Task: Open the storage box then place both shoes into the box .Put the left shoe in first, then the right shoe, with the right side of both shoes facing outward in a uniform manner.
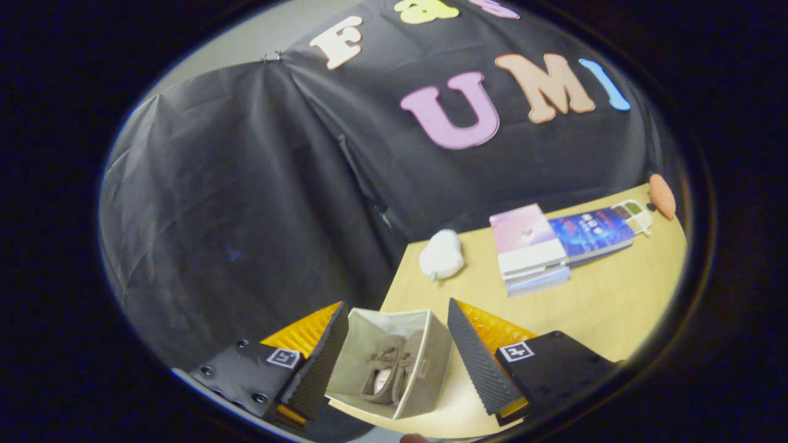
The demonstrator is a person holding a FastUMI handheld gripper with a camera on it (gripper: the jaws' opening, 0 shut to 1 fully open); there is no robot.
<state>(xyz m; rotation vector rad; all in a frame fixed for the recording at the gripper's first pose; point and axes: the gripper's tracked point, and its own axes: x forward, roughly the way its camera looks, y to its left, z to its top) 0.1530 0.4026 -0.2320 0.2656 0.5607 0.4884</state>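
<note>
Hand-held gripper (pixel 394 363), released, its fingers spread wide and empty above the worktop (pixel 603 301). Between them lies the open storage box (pixel 431 363), holding both shoes (pixel 391 372) side by side. Beyond: a white object (pixel 442 255), stacked books (pixel 532 249), black cloth wall (pixel 246 203).

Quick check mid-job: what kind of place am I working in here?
Likely a staged recording booth, not a home: black cloth wall behind a light wooden table set with books and a storage box holding shoes, seen between the open fingers.
</note>
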